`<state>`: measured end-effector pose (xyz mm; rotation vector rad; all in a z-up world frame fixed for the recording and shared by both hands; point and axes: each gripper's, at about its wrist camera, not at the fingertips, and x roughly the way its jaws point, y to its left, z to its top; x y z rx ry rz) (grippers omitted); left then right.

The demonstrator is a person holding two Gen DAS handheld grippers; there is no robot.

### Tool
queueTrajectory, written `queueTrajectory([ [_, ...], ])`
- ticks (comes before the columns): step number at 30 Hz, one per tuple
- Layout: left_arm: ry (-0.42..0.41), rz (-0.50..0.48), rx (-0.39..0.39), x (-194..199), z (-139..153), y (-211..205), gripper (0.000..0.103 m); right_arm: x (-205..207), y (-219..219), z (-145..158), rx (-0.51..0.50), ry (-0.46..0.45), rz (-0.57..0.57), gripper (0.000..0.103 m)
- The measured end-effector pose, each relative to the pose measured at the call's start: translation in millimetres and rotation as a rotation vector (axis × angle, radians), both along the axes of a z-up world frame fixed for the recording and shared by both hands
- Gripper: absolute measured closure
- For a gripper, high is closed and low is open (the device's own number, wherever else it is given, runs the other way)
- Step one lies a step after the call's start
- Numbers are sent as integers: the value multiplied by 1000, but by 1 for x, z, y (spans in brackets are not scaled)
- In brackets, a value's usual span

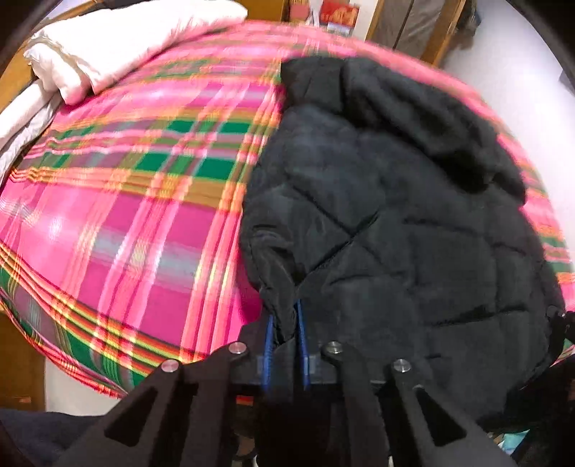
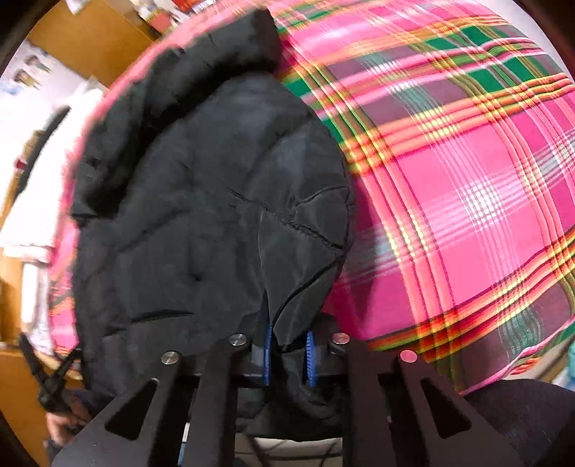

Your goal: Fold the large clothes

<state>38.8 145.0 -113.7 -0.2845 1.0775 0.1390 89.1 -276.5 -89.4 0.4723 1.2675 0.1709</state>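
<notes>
A black quilted puffer jacket (image 1: 395, 215) lies on a pink plaid bedspread (image 1: 125, 215), its hood (image 1: 413, 118) toward the far side. My left gripper (image 1: 285, 323) is shut on the jacket's near left edge, a fold of black fabric pinched between its blue pads. My right gripper (image 2: 289, 337) is shut on the jacket's (image 2: 201, 215) near right edge in the same way. The hood (image 2: 179, 82) shows at the far end in the right wrist view. Both views are motion-blurred.
White folded bedding (image 1: 107, 54) lies at the bed's far left corner. The plaid bedspread (image 2: 467, 179) stretches right of the jacket. Wooden furniture (image 1: 438, 32) stands beyond the bed, and white cloth (image 2: 39, 172) lies to its left.
</notes>
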Motion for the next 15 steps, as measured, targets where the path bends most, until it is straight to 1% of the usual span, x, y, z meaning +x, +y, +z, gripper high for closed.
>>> queueTrajectory([
  [3, -110, 19, -85, -8, 30, 11, 92, -3, -5, 26, 39, -75, 34, 92],
  [5, -187, 19, -122, -14, 54, 17, 93, -5, -10, 45, 73, -118, 36, 93],
  [8, -263, 17, -160, -21, 83, 27, 93, 0, -23, 62, 121, -161, 16, 93],
  [11, -308, 22, -197, -20, 100, 38, 93, -12, -36, 77, 151, -196, 17, 93],
  [12, -319, 23, -210, -22, 104, 40, 93, -15, -31, 80, 158, -201, 16, 93],
  [14, -329, 25, -229, -25, 110, 44, 93, -19, -37, 84, 185, -211, 12, 93],
  [15, -331, 27, -238, -27, 110, 44, 93, -15, -34, 79, 195, -214, 7, 93],
])
